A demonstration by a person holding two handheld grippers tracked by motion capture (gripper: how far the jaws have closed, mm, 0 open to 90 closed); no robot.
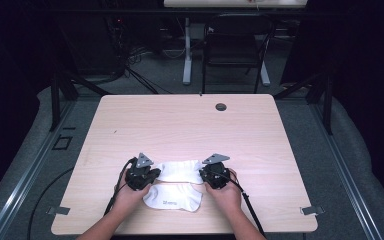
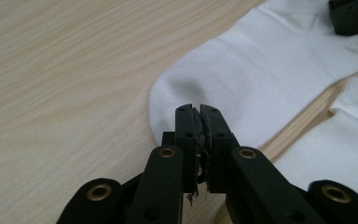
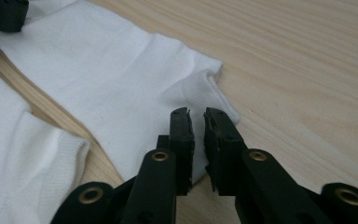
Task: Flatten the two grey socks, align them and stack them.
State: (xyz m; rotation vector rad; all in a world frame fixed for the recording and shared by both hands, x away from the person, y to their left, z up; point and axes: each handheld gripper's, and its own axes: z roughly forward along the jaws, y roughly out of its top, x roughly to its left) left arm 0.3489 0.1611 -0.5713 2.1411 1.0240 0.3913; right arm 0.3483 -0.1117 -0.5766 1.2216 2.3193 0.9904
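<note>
Left gripper [image 2: 198,109] fingers pressed together, right gripper [image 3: 196,113] fingers slightly parted — each over the far white sock [image 1: 179,170].

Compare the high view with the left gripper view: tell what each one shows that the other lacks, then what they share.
High view alone: the whole light wooden table with its dark round grommet, a black folding chair behind it, and both the person's hands. Left gripper view alone: the left tool seen close, jaws pressed together at the rounded end of the farther white fabric sock, grip unclear. Shared: both white socks, the nearer white sock included, and the right tool.
</note>
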